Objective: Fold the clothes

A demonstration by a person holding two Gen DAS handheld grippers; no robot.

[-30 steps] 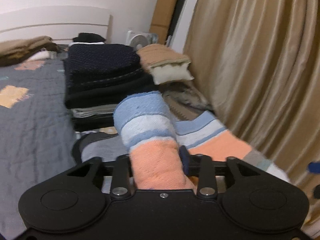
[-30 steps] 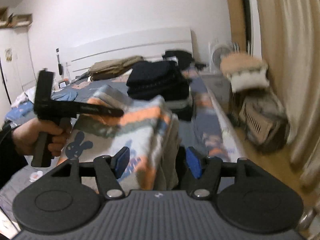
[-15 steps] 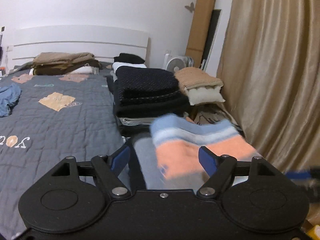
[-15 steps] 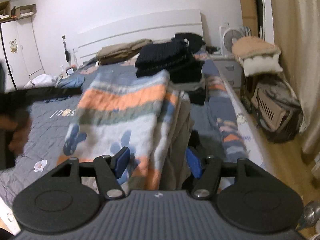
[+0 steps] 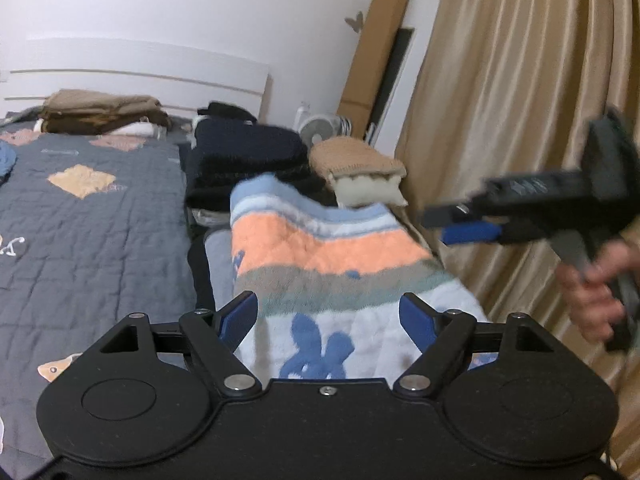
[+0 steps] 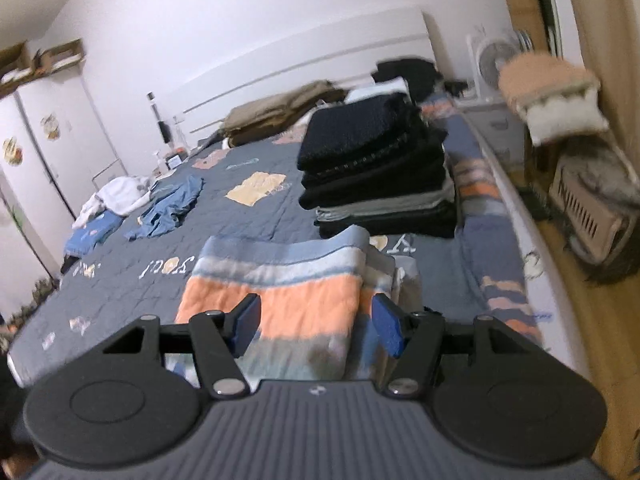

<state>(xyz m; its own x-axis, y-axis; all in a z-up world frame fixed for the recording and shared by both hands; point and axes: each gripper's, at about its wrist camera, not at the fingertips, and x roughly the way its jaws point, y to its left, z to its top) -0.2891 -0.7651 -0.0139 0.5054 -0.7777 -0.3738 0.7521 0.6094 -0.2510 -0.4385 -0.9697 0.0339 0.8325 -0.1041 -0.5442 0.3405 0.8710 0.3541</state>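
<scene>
Brightness: my room is evenly lit indoors, rather dim and soft; the white wall (image 5: 192,12) reads pale grey-lilac.
Source: I cannot tell where the light comes from; no lamp shows in either view.
Shadows: faint only, a dark gap beside the striped blanket (image 5: 320,248) on the bed (image 5: 88,232).
Glare: small glints on the metal pins of my left claw (image 5: 328,316).
Blur: my right claw (image 5: 472,232), at the right of the left view, is smeared by motion; the whole right view is slightly soft, worst at the fan (image 6: 494,60) upper right.
Distortion: fisheye bends the curtain (image 5: 520,120) and headboard (image 6: 320,64); corners go black.
</scene>
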